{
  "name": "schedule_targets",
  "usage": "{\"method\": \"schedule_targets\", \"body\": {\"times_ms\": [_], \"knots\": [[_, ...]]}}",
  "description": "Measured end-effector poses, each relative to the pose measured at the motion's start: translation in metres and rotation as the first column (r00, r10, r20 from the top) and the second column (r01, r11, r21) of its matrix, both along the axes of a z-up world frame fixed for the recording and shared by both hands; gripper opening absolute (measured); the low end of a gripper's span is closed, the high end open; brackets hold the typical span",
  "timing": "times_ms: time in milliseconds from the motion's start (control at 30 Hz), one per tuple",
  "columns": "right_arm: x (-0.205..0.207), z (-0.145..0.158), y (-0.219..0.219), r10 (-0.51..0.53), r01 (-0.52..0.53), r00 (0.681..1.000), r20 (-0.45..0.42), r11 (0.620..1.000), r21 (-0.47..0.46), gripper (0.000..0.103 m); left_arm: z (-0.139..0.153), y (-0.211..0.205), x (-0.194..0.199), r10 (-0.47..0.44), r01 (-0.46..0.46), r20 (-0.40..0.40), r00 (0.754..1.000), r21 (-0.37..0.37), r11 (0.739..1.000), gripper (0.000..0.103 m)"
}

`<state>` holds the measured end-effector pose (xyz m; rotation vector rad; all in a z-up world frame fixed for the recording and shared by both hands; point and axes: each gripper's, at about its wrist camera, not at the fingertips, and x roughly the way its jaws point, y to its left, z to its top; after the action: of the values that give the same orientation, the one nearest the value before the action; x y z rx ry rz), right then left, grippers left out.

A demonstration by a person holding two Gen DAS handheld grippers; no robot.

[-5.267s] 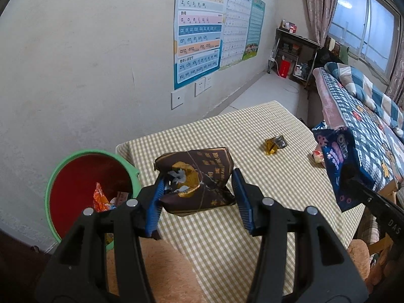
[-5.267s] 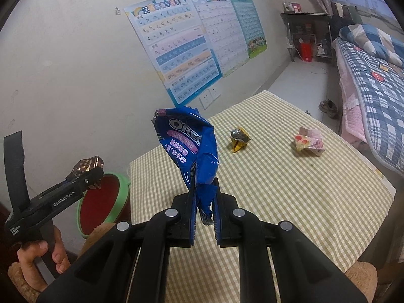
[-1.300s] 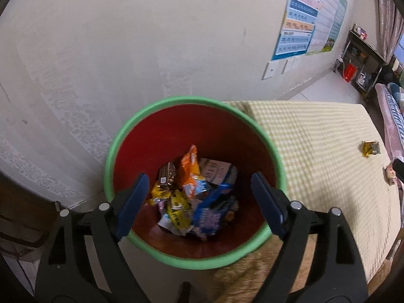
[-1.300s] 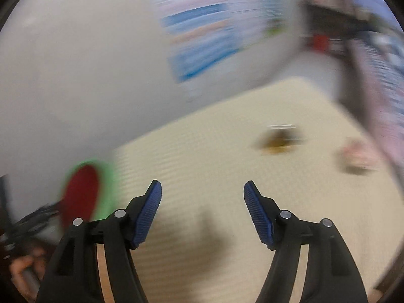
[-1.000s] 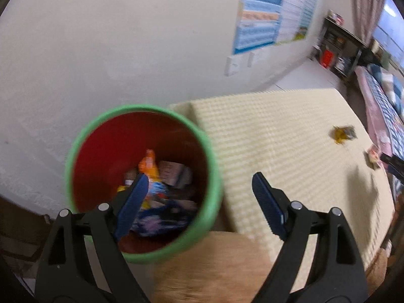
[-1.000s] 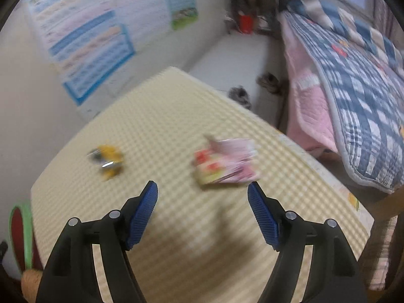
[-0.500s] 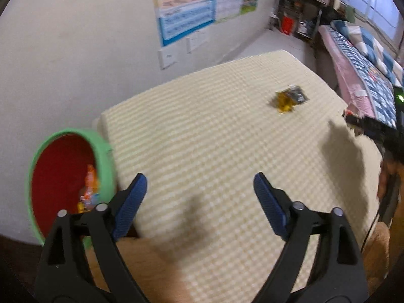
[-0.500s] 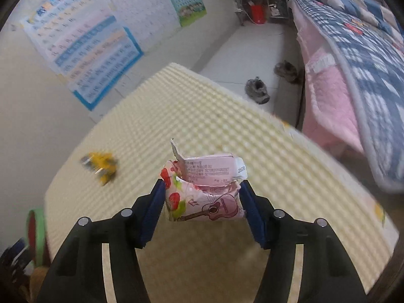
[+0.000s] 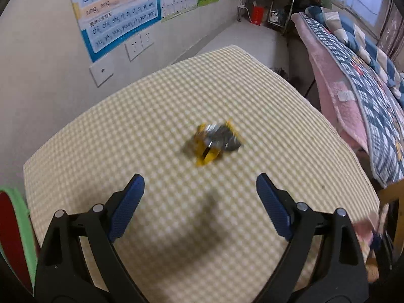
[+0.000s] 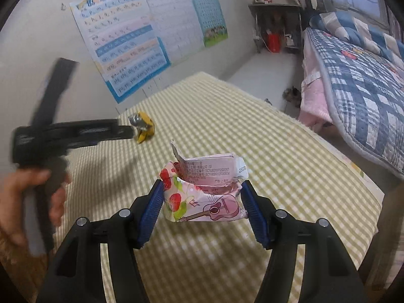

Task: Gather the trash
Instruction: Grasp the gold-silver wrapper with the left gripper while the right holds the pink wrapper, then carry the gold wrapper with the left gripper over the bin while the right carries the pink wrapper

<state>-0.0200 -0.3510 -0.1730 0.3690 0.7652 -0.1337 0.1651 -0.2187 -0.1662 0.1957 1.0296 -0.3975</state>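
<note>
A crumpled yellow and silver wrapper (image 9: 213, 141) lies on the checked tablecloth (image 9: 151, 131). My left gripper (image 9: 199, 202) is open and empty, just short of it; the wrapper also shows in the right wrist view (image 10: 142, 126) at the left gripper's tip. My right gripper (image 10: 202, 212) is shut on a pink strawberry snack packet (image 10: 204, 192), held over the table near its front. The green-rimmed red bin (image 9: 12, 240) is at the table's left end.
A wall with posters (image 10: 141, 32) and sockets (image 9: 137, 45) runs behind the table. A bed with a plaid quilt (image 10: 358, 96) stands to the right. A shelf (image 9: 270, 7) is in the far corner.
My left gripper swung from over the bin to the yellow wrapper on the table. My right gripper closed on the pink packet and lifted it slightly.
</note>
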Motion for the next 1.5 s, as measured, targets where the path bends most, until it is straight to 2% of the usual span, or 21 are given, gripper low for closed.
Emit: {"method": "schedule_targets", "body": {"times_ms": [67, 200, 267, 367, 467, 600, 667, 867, 1100, 1200, 1333, 1500], "knots": [[0.002, -0.005, -0.008, -0.008, 0.008, 1.0, 0.007, 0.999, 0.053, 0.061, -0.004, -0.009, 0.007, 0.002, -0.002, -0.007, 1.0, 0.015, 1.0, 0.088], [0.008, -0.011, -0.011, 0.019, -0.02, 1.0, 0.012, 0.995, 0.095, 0.061, -0.018, -0.03, 0.018, -0.024, 0.026, -0.027, 0.999, 0.063, 0.998, 0.081], [0.008, -0.005, -0.007, 0.045, -0.049, 0.998, 0.048, 0.994, 0.097, 0.062, -0.023, -0.035, 0.02, -0.033, 0.034, -0.018, 0.999, 0.083, 0.996, 0.081], [0.012, -0.003, -0.001, 0.083, -0.088, 0.995, 0.055, 0.992, 0.092, 0.062, -0.034, -0.043, 0.028, -0.029, 0.033, -0.031, 0.999, 0.117, 0.993, 0.08], [0.015, -0.003, 0.001, 0.103, -0.109, 0.993, 0.056, 0.989, 0.104, 0.062, -0.038, -0.044, 0.034, -0.025, 0.029, -0.04, 0.999, 0.114, 0.993, 0.065], [0.02, -0.007, 0.004, 0.116, -0.12, 0.992, 0.038, 0.986, 0.112, 0.063, -0.037, -0.043, 0.036, -0.04, 0.044, -0.043, 0.998, 0.088, 0.995, 0.034], [0.022, -0.009, 0.006, 0.122, -0.124, 0.992, 0.028, 0.987, 0.105, 0.062, -0.032, -0.041, 0.029, -0.052, 0.053, -0.021, 0.998, 0.095, 0.994, 0.034], [0.025, -0.01, 0.009, 0.118, -0.12, 0.993, 0.026, 0.99, 0.077, 0.063, -0.003, -0.005, -0.002, -0.055, 0.054, 0.01, 0.998, 0.012, 0.998, 0.034], [0.023, -0.014, 0.017, 0.109, -0.109, 0.994, 0.001, 0.994, 0.014, 0.062, 0.024, 0.054, -0.069, -0.079, 0.077, 0.063, 0.995, 0.037, 0.996, 0.034], [0.024, -0.017, 0.021, 0.104, -0.104, 0.994, -0.026, 0.995, 0.005, 0.062, 0.03, 0.073, -0.087, -0.066, 0.062, 0.057, 0.996, 0.059, 0.996, 0.034], [0.023, -0.021, 0.019, 0.073, -0.073, 0.995, -0.069, 0.997, 0.009, 0.062, 0.048, 0.106, -0.108, -0.004, 0.003, 0.057, 0.998, 0.005, 1.0, 0.034], [0.016, -0.017, 0.019, 0.04, -0.038, 0.995, -0.09, 0.999, 0.023, 0.062, 0.075, 0.128, -0.131, 0.016, -0.012, 0.125, 0.992, -0.036, 0.999, 0.034]]}}
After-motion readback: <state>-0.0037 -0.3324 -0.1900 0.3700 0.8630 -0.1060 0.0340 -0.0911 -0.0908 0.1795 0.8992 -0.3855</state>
